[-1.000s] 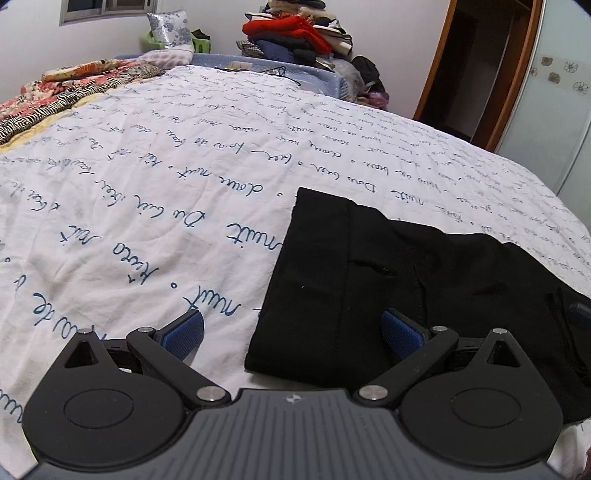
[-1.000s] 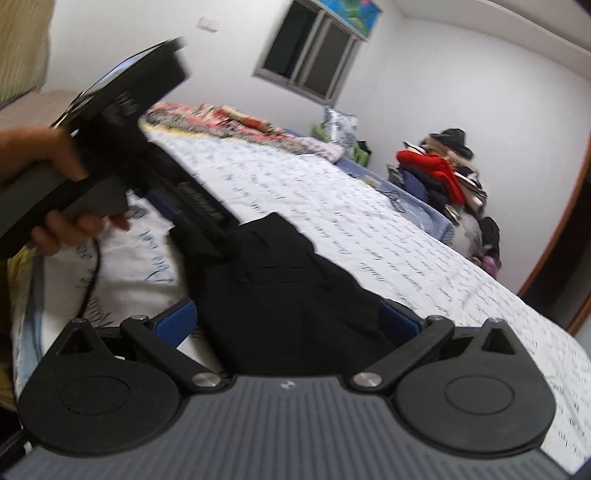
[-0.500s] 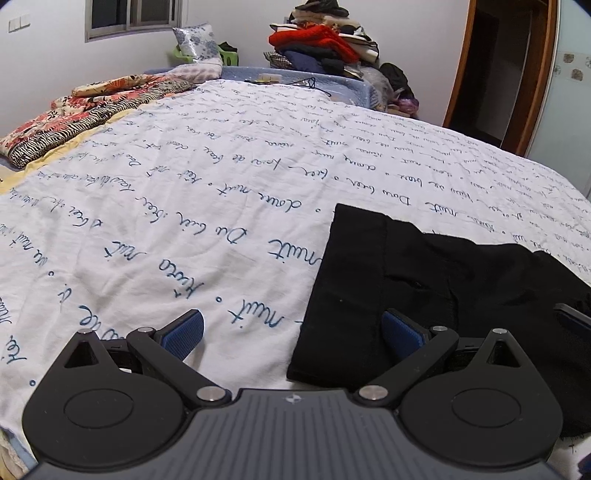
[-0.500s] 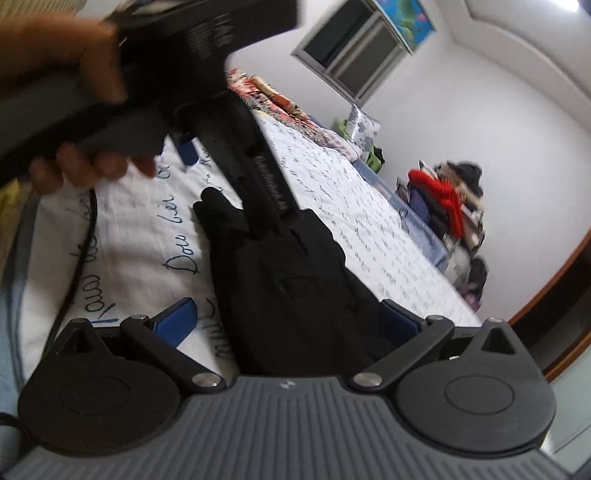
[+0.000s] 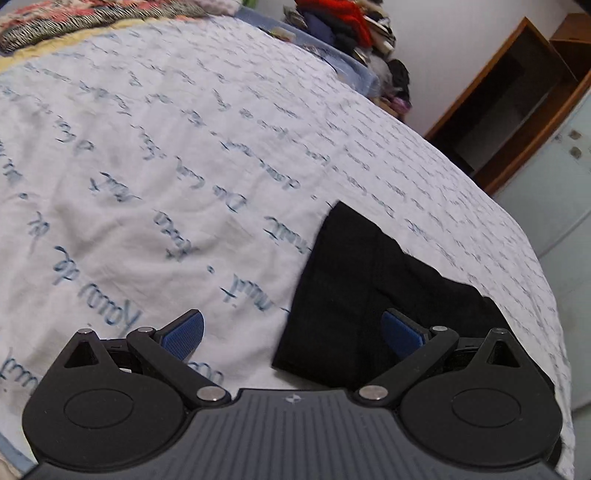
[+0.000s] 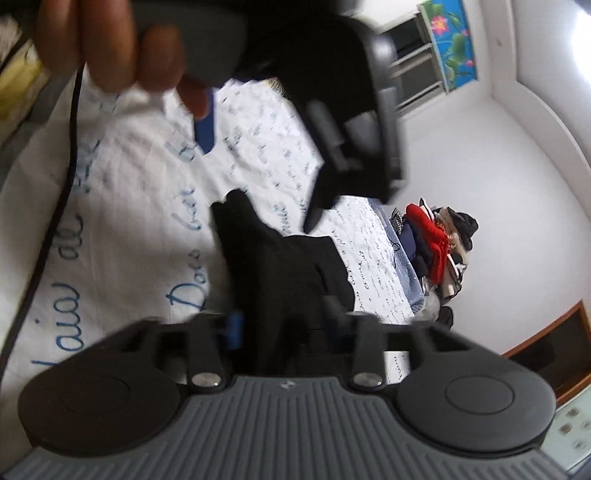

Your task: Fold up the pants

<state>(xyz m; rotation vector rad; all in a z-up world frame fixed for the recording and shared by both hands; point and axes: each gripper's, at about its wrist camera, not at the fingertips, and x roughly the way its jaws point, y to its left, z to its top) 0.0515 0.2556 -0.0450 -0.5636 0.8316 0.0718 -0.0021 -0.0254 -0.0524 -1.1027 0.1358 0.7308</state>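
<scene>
One pair of black pants [image 5: 373, 295] is lying folded on the near right part of the white bedsheet [image 5: 155, 155], which is carrying blue handwriting; "Dors" is reading clearly in the right wrist view; the left gripper [image 5: 293, 332] is hovering spread wide, holding nothing; the right gripper [image 6: 284, 325] is pinching the pants [image 6: 280, 280] between narrowed fingers; one clothes pile [image 6: 439, 243] is sitting far off.

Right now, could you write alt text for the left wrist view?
Folded black pants lie on a white bedsheet with blue handwriting. The open left gripper hovers over their near edge, one finger above the fabric. A clothes pile sits behind.
</scene>
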